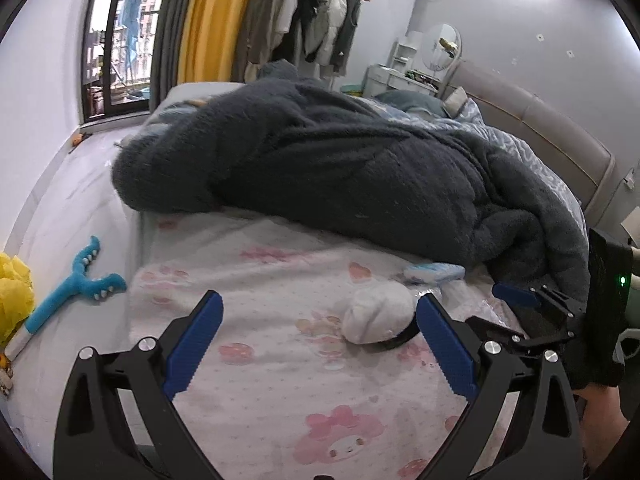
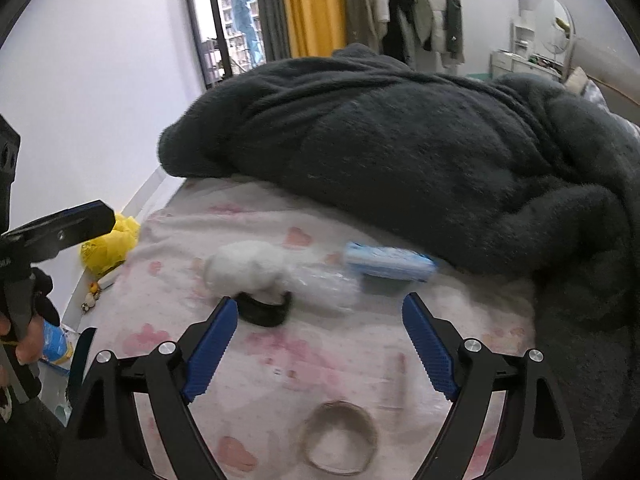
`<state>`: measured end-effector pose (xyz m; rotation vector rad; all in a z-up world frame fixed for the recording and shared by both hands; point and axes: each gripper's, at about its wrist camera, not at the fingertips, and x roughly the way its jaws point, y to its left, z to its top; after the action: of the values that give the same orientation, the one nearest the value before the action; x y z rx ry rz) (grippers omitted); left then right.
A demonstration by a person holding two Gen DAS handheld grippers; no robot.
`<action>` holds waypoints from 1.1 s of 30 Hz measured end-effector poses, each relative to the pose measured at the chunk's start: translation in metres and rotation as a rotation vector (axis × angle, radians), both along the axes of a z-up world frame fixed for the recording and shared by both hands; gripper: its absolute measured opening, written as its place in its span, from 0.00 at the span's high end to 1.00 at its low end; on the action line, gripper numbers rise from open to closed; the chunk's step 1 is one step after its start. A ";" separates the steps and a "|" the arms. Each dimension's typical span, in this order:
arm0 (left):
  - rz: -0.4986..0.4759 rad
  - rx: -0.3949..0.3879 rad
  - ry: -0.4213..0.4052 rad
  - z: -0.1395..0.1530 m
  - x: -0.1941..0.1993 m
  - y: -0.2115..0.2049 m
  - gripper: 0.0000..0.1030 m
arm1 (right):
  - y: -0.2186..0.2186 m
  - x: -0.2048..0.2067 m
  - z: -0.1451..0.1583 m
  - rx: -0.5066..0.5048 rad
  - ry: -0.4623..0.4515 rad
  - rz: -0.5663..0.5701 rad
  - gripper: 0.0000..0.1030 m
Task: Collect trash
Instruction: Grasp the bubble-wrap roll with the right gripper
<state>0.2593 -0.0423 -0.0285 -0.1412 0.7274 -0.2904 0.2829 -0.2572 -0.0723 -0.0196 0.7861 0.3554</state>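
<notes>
Here the white fluffy hat (image 2: 246, 270) on the pink bed sheet (image 1: 280, 380) looks blurry, and a clear plastic wrapper (image 2: 324, 286) beside it is hard to see. Only the right view shows the tape ring (image 2: 339, 437). The left gripper (image 1: 318, 338) and right gripper (image 2: 320, 342) both gape wide, holding nothing.

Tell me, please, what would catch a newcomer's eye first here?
A big dark blanket heaped across the bed, above a pink-printed sheet. On the sheet lie a white hat, a blue packet and a tape ring, with both grippers open.
</notes>
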 end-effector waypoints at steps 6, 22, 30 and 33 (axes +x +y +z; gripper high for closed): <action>-0.038 -0.037 0.057 -0.019 0.011 -0.019 0.04 | -0.019 0.008 -0.012 0.007 0.033 -0.042 0.17; -0.088 -0.042 0.166 -0.064 0.034 -0.065 0.05 | -0.056 0.019 -0.050 0.029 0.159 -0.113 0.42; -0.062 -0.074 0.177 -0.074 0.039 -0.070 0.05 | -0.063 0.015 -0.052 0.001 0.156 -0.117 0.63; -0.046 -0.101 0.183 -0.075 0.042 -0.068 0.06 | -0.068 0.011 -0.050 0.001 0.153 -0.117 0.65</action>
<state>0.3013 -0.1099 -0.1038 -0.2491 0.8984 -0.3619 0.2942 -0.3254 -0.1228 0.0551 0.9339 0.2482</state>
